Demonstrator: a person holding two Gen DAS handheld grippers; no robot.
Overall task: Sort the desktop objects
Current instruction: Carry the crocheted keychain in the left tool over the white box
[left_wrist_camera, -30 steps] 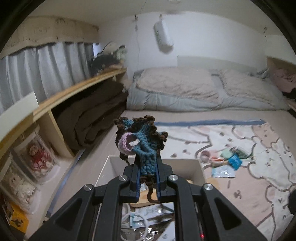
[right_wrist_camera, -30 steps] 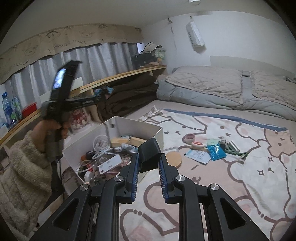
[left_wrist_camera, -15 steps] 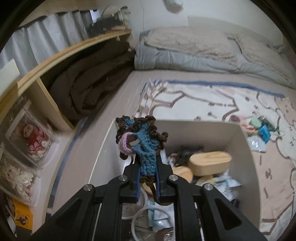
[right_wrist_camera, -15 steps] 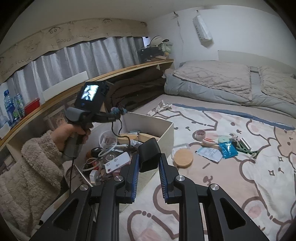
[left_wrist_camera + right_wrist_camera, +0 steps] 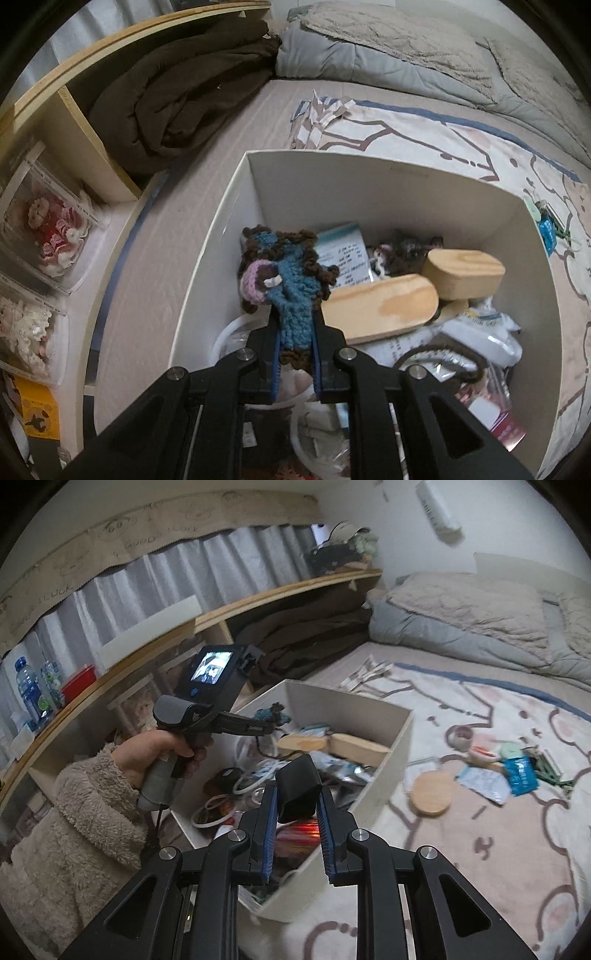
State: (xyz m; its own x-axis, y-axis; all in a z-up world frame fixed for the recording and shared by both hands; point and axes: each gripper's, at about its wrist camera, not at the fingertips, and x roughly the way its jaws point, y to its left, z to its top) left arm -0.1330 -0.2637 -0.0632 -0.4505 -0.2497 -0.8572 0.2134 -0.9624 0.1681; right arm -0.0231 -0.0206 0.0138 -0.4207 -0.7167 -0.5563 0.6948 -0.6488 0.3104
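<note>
My left gripper is shut on a crocheted piece of blue, brown and pink yarn, tilted down over the near left part of the white box. From the right wrist view the same left gripper hangs over that white box, the crocheted piece at its tip. My right gripper is shut on a small black block, above the box's near end. Inside the box lie two wooden pieces, packets, cables and white rings.
On the patterned blanket to the right of the box lie a round wooden coaster, a blue packet, a paper slip and small items. A shelf with a folded brown blanket stands left. A fleece sleeve holds the left gripper.
The left gripper has tilted down and dropped towards the box with the crocheted piece. The right gripper has swung left towards the box, its black block still held.
</note>
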